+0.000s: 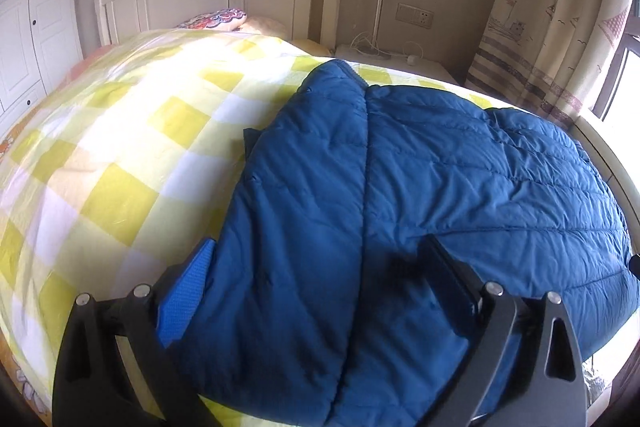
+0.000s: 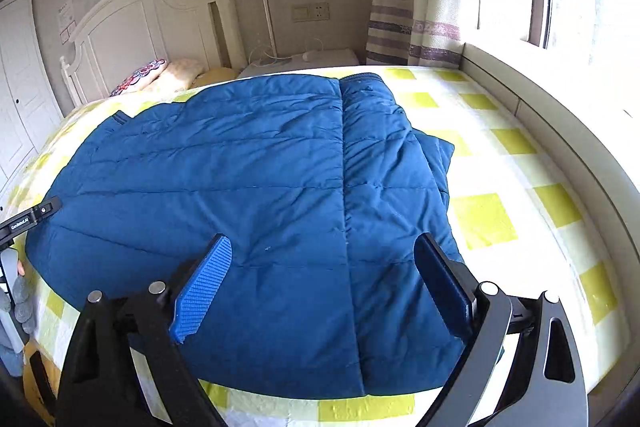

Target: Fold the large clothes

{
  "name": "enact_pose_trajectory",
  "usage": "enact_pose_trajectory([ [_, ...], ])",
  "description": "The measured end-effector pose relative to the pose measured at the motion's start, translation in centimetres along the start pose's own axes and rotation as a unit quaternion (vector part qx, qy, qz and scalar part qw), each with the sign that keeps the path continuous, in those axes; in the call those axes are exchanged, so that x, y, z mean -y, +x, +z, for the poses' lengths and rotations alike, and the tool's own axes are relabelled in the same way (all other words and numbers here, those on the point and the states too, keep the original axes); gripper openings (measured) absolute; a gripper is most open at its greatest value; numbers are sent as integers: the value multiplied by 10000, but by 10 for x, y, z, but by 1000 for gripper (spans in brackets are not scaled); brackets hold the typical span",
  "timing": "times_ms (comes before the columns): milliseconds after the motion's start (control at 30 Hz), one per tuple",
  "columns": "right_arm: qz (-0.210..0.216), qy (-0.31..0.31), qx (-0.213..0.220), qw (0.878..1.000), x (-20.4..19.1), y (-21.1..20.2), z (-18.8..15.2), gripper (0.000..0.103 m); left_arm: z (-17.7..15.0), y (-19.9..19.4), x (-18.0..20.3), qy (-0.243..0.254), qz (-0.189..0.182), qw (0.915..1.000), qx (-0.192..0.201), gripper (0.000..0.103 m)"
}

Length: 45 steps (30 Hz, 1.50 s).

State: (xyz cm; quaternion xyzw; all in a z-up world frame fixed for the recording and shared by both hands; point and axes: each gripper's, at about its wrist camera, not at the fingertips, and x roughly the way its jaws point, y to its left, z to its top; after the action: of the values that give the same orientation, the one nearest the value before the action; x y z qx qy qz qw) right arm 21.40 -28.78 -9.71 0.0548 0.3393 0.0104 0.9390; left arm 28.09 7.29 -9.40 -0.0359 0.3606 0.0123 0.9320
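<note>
Since the blue quilted jacket (image 2: 256, 187) lies spread flat on the bed (image 2: 488, 219), w/ its hem toward the cameras and collar end at 12 o'clock near the headboard (image 2: 132, 27), it looks ready for a fold, but it's puffy stuff. Judging by the stitched channels and soft creases, it's prob. light, springy and a bit slick: a pinched layer may slide out, and a folded panel may spring back open.

Left gripper (image 1: 320, 287) hovers low over the hem, jaws wide apart w/ fabric showing between them, nothing clamped. Right gripper (image 2: 324, 283) is likewise over the near hem, jaws apart and empty.

A centre seam runs 6 to 12 o'clock down the jacket. At 3 o'clock in the right wrist view some fabric, maybe a sleeve, is tucked at the edge; can't tell for sure.

Best hold is prob. at the hem corners or along a stitched seam, where the filling is thinner, taking all layers together. Lift low and lay over slowly, then press to push air out.
</note>
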Motion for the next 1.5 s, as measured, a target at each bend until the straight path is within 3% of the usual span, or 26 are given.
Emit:
enact_pose_trajectory([
  [133,102,-750,76,9971,-51,-7,-21,91,-24,-20,33,410,120,9984,375,100],
  [233,-28,-1101,58,9939,-64,6,-36,93,-25,-10,37,508,222,9984,143,101],
  [300,118,-924,23,9957,-53,4,-36,93,-22,-3,26,328,117,9994,-45,101],
  [400,-69,-608,-16,9981,-26,-5,-38,93,-21,-1,6,-42,99,9999,-65,101],
  [567,-469,491,-108,9976,37,-32,-63,93,-22,-1,-13,-526,9,9986,-68,101],
  [600,-440,858,-174,9952,52,-37,-69,93,-22,-1,-14,-572,-28,9983,-79,101],
  [700,204,1845,-246,9823,84,-42,-86,94,-21,0,-15,-572,-31,9983,-91,101],
  [800,596,1900,-254,9796,80,-37,-81,94,-21,1,-16,-540,-1,9985,-100,101],
  [933,1338,2235,-362,9648,68,-12,-67,96,-21,1,-13,-518,6,9986,-115,101],
  [1133,996,2821,-276,9538,52,22,-32,99,-21,4,-10,-447,1,9988,-184,101],
  [1267,578,2896,-210,9552,41,31,-24,99,-22,4,-8,-429,-42,9989,-209,101],
  [1333,914,2730,-563,9560,37,30,-22,98,-23,4,-9,-438,-79,9988,-216,101],
  [1400,1348,2863,-670,9462,42,23,-32,95,-23,4,-9,-456,-106,9986,-229,101],
  [1500,1365,3229,-464,9354,60,19,-38,81,-23,5,-9,-440,-87,9987,-239,101],
])
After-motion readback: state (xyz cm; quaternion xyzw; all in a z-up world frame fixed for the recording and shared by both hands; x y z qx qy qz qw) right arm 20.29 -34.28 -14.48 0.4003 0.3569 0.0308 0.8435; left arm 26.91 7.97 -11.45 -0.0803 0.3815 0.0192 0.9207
